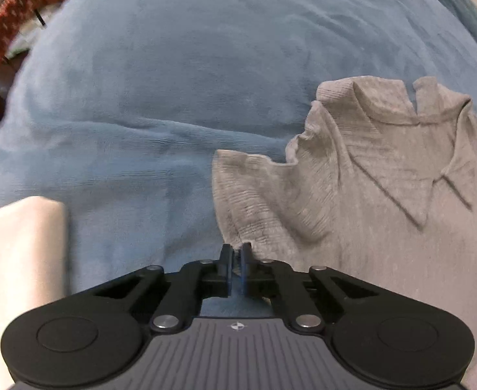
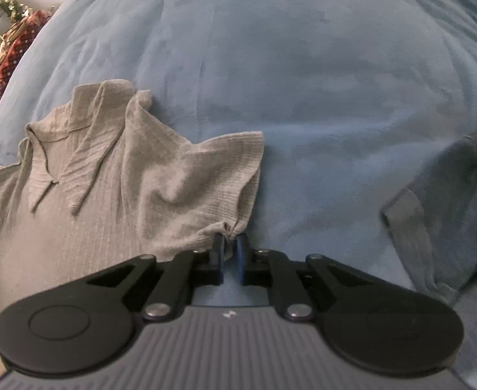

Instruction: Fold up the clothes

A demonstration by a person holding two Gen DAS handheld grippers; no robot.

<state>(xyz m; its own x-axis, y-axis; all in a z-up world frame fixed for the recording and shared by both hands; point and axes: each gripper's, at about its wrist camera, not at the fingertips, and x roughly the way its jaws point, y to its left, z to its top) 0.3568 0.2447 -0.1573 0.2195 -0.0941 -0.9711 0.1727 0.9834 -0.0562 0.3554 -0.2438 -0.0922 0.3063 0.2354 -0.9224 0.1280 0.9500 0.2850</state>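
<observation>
Blue plush blanket (image 2: 303, 81) covers nearly the whole surface, wide open fabric beyond and to either side of the garment, only soft ripples in it. Grey crinkled collared shirt (image 1: 384, 195) lies flat on blanket, collar at far end, sleeves spread left and right, sleeve edges wavy and slightly lifted. White folded cloth block (image 1: 17, 253) sits near left, apart from shirt's left sleeve, blue gap between. Grey-blue crumpled fabric (image 2: 410, 224) lies at right, well apart from shirt's right sleeve. Red patterned cloth (image 2: 7, 74) with clutter past blanket's far-left edge, off work area. Left gripper (image 1: 237, 256) pinches near corner of left sleeve, jaws clamped tight on fabric. Right gripper (image 2: 229, 248) likewise clamped on bunched near corner of right sleeve, cloth puckered between pads. Both point steeply down at blanket.
</observation>
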